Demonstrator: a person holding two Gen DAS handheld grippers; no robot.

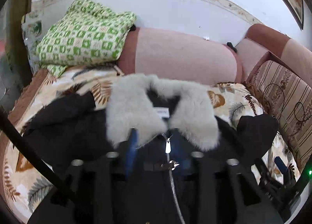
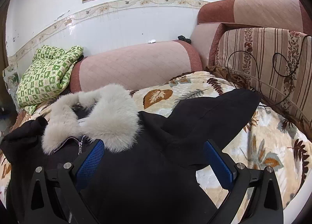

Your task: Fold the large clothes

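1. The right gripper (image 2: 154,157) hung wide open and empty over the black jacket (image 2: 136,175).
2. The left gripper (image 1: 156,146) stood partly open over the zipper (image 1: 168,146), holding nothing.
3. The jacket lay front up on the leaf-print blanket (image 2: 263,146), its fur collar (image 2: 109,115) towards the bolster (image 2: 136,68), sleeves spread: folding seemed barely begun.
4. The next move probably called for gripping a sleeve (image 2: 214,111) and folding it inward.

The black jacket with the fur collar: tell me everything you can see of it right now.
The black jacket lies front-up on the leaf-print blanket, zipped nearly to the top. Its pale grey fur collar is spread open, showing a white label inside. A silver zipper runs down the middle. One sleeve stretches towards the striped cushion. The fabric looks matte and soft.
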